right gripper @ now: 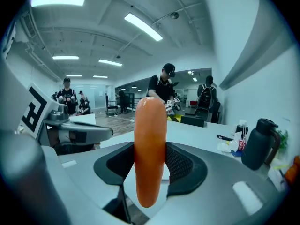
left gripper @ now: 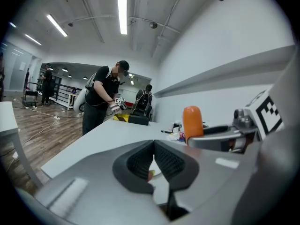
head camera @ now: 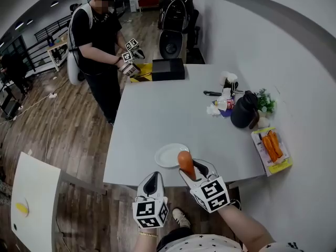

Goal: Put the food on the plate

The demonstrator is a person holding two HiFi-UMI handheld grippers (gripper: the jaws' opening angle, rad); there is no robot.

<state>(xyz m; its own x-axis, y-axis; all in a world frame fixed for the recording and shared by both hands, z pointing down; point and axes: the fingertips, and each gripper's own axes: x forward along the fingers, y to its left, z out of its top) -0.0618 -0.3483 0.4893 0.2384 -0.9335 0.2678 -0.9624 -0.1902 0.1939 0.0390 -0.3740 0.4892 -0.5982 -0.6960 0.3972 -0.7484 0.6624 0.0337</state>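
Within right hand-held gripper (right gripper: 150,159), orange sausage (right gripper: 150,139)

Cool ceiling strip lights (left gripper: 123,13) flood the room evenly. Fisheye lenses bend and darken every edge; nearby parts blur.

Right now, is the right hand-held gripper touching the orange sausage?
Touching. The right gripper view shows the right hand-held gripper with both pads pressed against the sides of the upright orange sausage.

Head camera looks steeply down on the worktop (head camera: 168,114); cameras on left tongs (head camera: 151,177) and right tongs (head camera: 191,168) face low across it, sharing the far person (head camera: 102,41).
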